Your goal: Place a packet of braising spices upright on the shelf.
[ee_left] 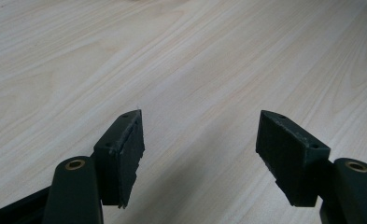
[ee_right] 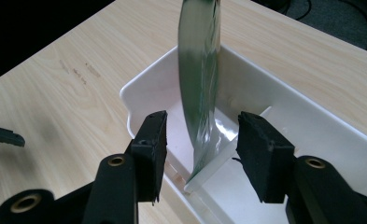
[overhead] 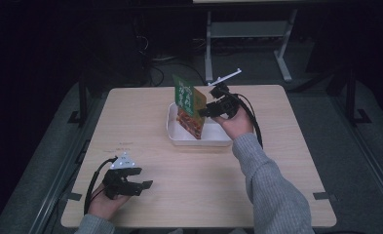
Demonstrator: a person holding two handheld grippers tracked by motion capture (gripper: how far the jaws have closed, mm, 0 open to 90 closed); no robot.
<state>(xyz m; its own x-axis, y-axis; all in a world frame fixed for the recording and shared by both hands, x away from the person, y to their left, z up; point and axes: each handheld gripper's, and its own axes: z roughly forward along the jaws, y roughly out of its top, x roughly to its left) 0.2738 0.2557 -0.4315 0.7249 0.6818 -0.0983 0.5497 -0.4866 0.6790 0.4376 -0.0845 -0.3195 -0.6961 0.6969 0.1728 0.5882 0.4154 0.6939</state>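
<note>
The landmark here is the shallow white rectangular plastic tray (overhead: 179,138) near the middle of the light wooden bench (overhead: 145,122). Standing on edge inside that tray, tilted and leaning toward its far side, is the flat glossy snack packet, green at the top and red-orange below (overhead: 189,105). The right gripper (overhead: 204,111) is at the tray's right side, level with the packet; in the right gripper view its fingers (ee_right: 152,140) stand apart on either side of the packet's thin edge (ee_right: 200,84), with a gap on each side, so nothing is pinched. The step in hand looks like the release: the packet has been set into the tray and the fingers are letting go. The next move calls for drawing the right gripper back from the tray without brushing the packet, which may tip flat. The left gripper (overhead: 139,185) rests well in front of the tray, toward the bench's near left corner, its fingers (ee_left: 125,154) wide apart over bare wood.
</note>
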